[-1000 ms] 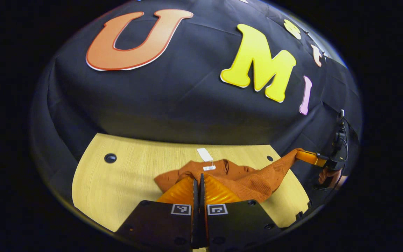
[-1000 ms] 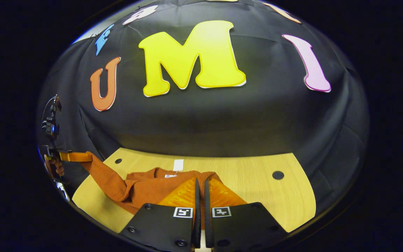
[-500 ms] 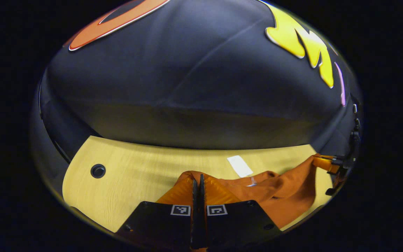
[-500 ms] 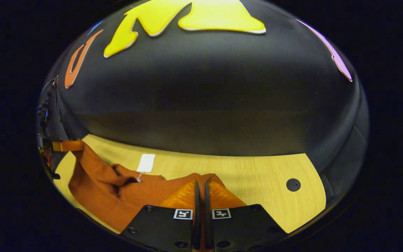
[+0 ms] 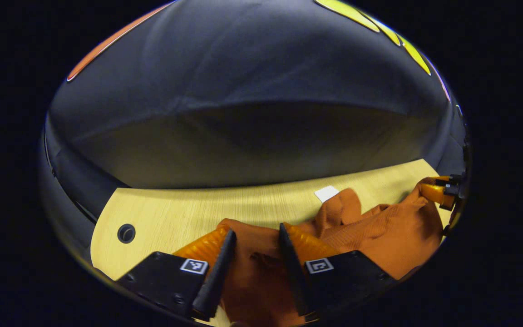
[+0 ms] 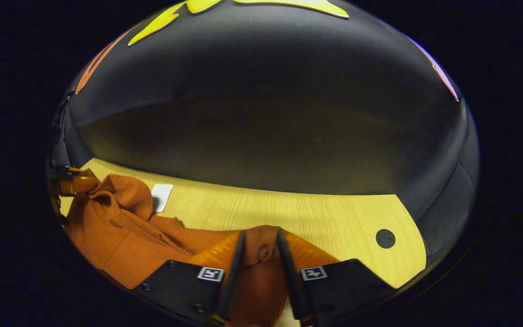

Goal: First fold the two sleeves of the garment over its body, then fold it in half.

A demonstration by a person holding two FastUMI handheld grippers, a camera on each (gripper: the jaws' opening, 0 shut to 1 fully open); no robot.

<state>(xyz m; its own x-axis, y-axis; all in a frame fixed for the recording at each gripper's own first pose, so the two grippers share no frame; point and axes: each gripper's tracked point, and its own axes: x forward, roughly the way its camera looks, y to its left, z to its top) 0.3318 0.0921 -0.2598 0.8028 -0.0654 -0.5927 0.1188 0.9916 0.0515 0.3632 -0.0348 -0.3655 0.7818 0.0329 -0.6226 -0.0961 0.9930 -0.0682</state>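
Note:
A rust-orange knit garment [image 5: 379, 236] lies bunched on the wooden table [image 5: 175, 213]. My left gripper [image 5: 256, 231] is open, and a fold of the garment lies loose between its spread fingers. In the right gripper view the same garment [image 6: 116, 227] stretches from the left edge to my right gripper [image 6: 260, 234], which is open too, with cloth between its fingers. Each view shows the other gripper far off at the garment's opposite end: the right gripper [image 5: 443, 190] and the left gripper [image 6: 73, 184]. A white tag [image 5: 326, 193] [image 6: 161, 196] lies by the collar.
The table [image 6: 334, 218] ends at the black cloth wall behind it. A round cable hole [image 5: 126, 233] sits near its left corner and another cable hole [image 6: 385, 238] near its right corner. Bare wood lies on both outer sides of the garment.
Both grippers were shut on the garment and held it up; they have come down toward the table and forward, and both have opened. The cloth now rests slack between the fingers.

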